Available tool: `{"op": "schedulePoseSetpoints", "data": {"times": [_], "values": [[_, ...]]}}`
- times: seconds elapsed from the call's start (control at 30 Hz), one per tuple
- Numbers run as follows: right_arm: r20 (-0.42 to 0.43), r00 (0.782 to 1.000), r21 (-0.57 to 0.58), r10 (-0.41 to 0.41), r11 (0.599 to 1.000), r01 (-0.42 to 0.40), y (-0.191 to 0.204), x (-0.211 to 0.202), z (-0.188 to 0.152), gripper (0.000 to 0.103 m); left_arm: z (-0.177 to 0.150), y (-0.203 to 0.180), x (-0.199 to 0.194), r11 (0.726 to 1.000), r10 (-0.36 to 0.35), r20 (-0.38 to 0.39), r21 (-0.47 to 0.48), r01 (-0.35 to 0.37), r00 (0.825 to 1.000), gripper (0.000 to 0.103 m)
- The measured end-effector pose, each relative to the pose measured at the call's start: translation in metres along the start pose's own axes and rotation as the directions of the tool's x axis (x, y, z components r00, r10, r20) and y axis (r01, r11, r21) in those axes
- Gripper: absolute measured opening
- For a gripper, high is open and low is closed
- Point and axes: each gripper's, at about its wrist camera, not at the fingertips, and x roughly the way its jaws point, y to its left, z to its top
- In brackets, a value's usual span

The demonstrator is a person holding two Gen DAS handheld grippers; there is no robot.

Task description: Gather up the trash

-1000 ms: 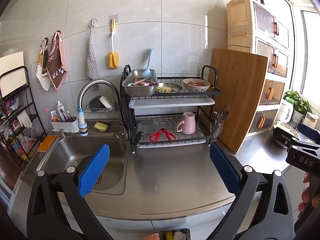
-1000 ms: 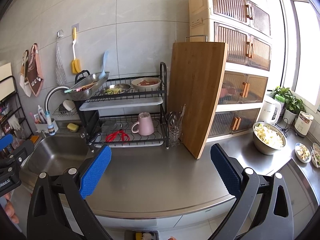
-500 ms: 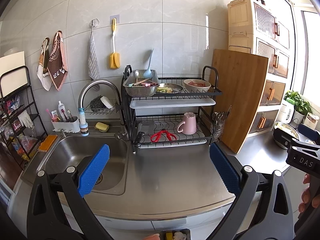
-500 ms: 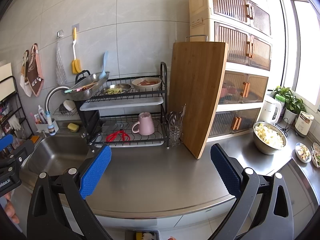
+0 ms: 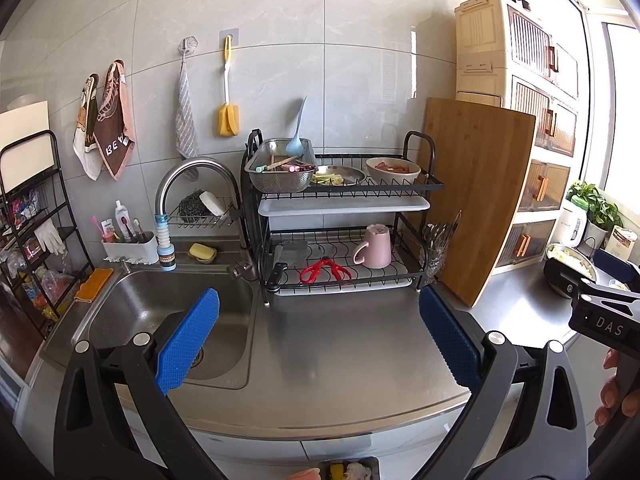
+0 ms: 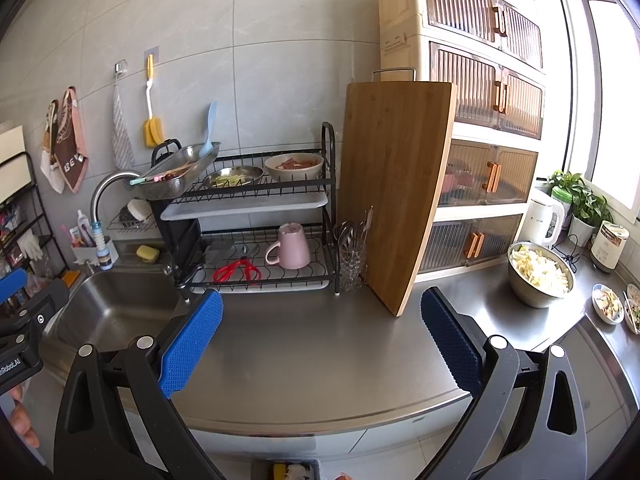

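My left gripper [image 5: 318,340] is open and empty, held above the front of the steel counter [image 5: 340,340] beside the sink [image 5: 160,312]. My right gripper [image 6: 320,340] is open and empty, above the counter [image 6: 312,340] in front of the dish rack [image 6: 256,232]. A dark bin with yellow and white scraps [image 5: 348,470] shows at the bottom edge of the left wrist view, below the counter's front; it also shows in the right wrist view [image 6: 286,470]. No loose trash is visible on the counter.
A wooden cutting board [image 6: 396,192] leans against cream drawers [image 6: 480,120]. A steel bowl of chopped vegetables [image 6: 540,276], small plates [image 6: 608,308], a kettle [image 6: 546,216] and a plant stand at the right. The rack holds a pink mug [image 5: 374,248] and red scissors [image 5: 324,270].
Both views have shifted only slightly. Both grippers stay open and empty.
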Motion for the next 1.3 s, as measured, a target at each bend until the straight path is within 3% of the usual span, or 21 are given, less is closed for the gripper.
{"op": "schedulePoseSetpoints", "data": {"times": [1.3], "values": [[-0.016, 1.000, 0.008, 0.002, 1.000, -0.002, -0.0024, 0.0044, -0.0043, 0.100, -0.0032, -0.0047, 0.0007, 0.999, 0.039, -0.007, 0.008, -0.039, 0.999, 0.095]]}}
